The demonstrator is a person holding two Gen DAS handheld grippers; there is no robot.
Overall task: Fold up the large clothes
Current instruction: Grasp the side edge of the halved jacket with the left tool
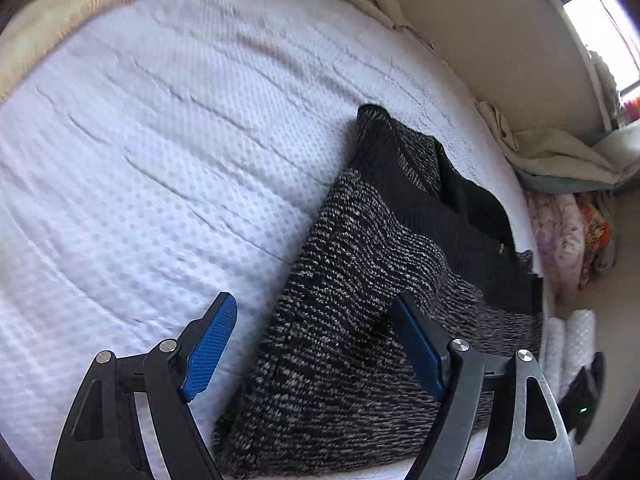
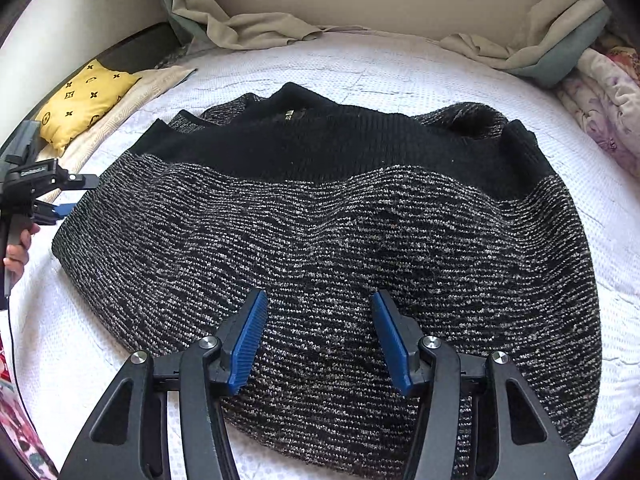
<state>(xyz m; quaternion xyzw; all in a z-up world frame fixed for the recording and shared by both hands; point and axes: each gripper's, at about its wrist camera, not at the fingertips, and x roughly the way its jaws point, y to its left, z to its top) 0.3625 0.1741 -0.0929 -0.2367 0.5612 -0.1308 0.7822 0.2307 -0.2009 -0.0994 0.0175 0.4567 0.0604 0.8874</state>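
Right wrist view has the black-and-grey knit sweater [image 2: 320,232] spread flat across the middle of the white mattress [image 2: 400,68], collar toward the top of the frame, with the right tool [image 2: 318,300] spread wide just above its lower part (holding nothing). At the left edge the left tool [image 2: 70,196] sits by the sweater's side. Left wrist view shows the left tool [image 1: 312,308] also wide, one finger over bare mattress [image 1: 160,140] and one over the sweater [image 1: 360,320].

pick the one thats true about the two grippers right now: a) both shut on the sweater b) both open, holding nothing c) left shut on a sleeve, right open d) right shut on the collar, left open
b: the left gripper and the right gripper both show their blue pads spread wide apart over the sweater, with no knit pinched between them.
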